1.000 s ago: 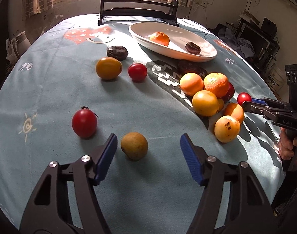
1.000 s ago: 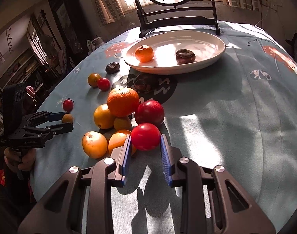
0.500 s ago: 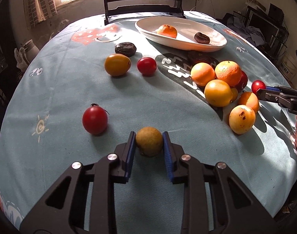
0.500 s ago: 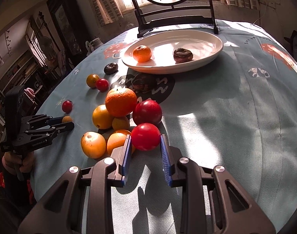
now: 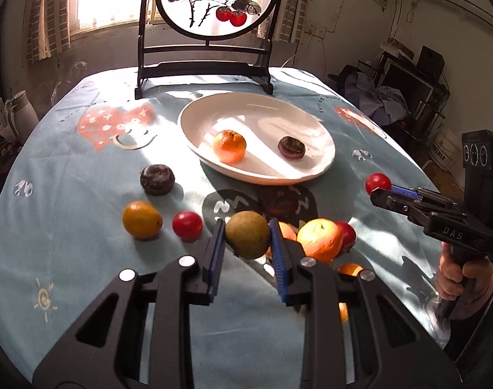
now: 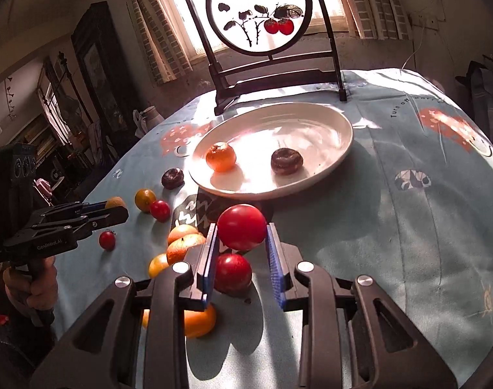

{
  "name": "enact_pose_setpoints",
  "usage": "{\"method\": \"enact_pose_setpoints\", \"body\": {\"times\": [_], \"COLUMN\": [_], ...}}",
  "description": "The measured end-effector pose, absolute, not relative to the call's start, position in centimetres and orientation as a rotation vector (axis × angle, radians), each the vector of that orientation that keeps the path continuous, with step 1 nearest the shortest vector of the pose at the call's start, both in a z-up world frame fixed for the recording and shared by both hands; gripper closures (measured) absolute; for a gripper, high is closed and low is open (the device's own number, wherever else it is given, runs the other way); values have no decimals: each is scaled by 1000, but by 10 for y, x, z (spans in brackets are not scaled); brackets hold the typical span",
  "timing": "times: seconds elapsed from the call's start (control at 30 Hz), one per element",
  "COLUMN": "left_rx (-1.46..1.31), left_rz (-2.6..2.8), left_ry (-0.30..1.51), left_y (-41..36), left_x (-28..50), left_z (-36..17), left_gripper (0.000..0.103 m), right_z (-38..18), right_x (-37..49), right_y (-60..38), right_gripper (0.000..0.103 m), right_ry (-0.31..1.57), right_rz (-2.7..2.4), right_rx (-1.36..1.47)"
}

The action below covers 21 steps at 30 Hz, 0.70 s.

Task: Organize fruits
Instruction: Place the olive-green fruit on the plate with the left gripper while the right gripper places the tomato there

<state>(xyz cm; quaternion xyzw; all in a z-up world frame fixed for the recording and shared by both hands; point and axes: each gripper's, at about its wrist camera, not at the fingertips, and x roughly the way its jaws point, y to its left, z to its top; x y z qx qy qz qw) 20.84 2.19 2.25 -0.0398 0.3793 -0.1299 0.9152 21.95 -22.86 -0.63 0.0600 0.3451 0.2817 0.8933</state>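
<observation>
- The left claw (image 5: 246, 241) is now gripping the pear (image 5: 247, 239); its jaws have just been closing from wide open, and the blue pads are pressing the pear on both sides.
- The pear is no longer resting near the front edge of the worktop (image 5: 68, 253); it is being carried clear of the cloth, above the fruit pile (image 5: 321, 240).
- The right claw (image 6: 241, 241) is holding a red fruit (image 6: 241, 231), jaws narrow and pads tight on it, as a second ago; that fruit is now riding higher, above the pile rather than beside it.
- The plate (image 5: 324, 162) is standing toward the far edge, in front of the screen (image 5: 214, 3), and is carrying an orange (image 5: 229, 146) and a dark fruit (image 5: 292, 147).
- Judgement: both pick-ups are complete, and the step in hand is transport to the plate.
- Loose fruit is remaining on the worktop: a second dark fruit (image 5: 157, 179), a yellow one (image 5: 142, 219), a small red one (image 5: 187, 226) and the pile, so the task appears far from finished.
- Risk: both claws are converging on one plate; staggering the releases is advisable.
</observation>
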Motion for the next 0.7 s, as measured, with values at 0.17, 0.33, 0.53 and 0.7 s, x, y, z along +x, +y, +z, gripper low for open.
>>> {"method": "enact_pose_setpoints", "body": {"times": [0.17,0.33,0.53,0.7], "left_rx": [-41,-4,33,16], "left_rz": [-269,-260,-230,-173], "left_ry": [787,859,899,778], "left_y": [-12,-35,-42,-25], "left_x": [271,317,329,301], "left_z": [35,14,-2,34], "left_gripper": [76,75,55,18], "right_z": [2,-19,-30,-14], "right_x": [275,316,328,310], "right_y": [-214,-210,-207,-211], "right_gripper": [74,74,69,55], "right_ry": [671,736,768,725], "right_rz": [519,471,485,541], "right_rx": [110,101,82,110]}}
